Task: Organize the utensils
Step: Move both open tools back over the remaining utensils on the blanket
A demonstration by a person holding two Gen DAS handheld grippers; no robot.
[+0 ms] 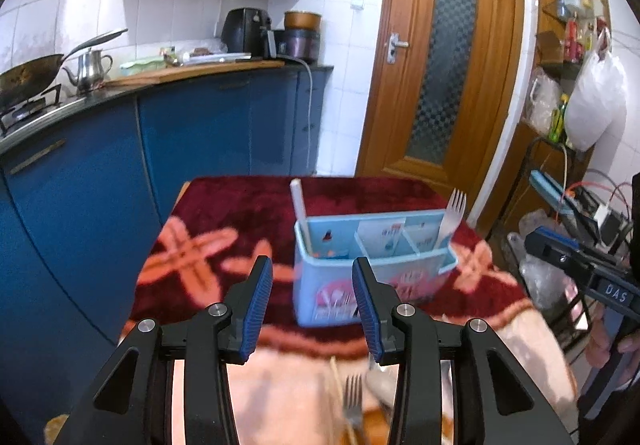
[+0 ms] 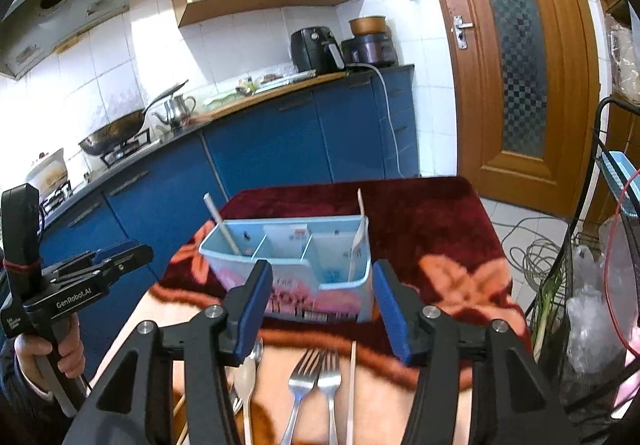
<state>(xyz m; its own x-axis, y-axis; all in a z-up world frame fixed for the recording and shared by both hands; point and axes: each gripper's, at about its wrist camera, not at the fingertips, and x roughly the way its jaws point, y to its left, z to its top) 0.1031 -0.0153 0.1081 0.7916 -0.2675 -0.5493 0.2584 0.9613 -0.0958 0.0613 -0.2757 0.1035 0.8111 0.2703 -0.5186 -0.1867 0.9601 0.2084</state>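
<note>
Left wrist view: the left gripper (image 1: 313, 273) gapes empty. Ahead stands one blue box (image 1: 372, 265) holding one fork (image 1: 451, 219); one fork lies below.

Right wrist view: the right gripper (image 2: 320, 277) also gapes empty. Below lie two forks (image 2: 316, 381) and one spoon (image 2: 247, 373).

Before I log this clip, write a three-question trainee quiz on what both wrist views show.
1. True or false: both the left gripper and right gripper are open and empty.
2. How many forks lie side by side on the cloth in the right wrist view?
3. The fork standing in the blue caddy is in: A) the end compartment opposite the white stick, B) the middle, C) the stick's own compartment.

Key: 1 true; 2 two; 3 A.
</note>
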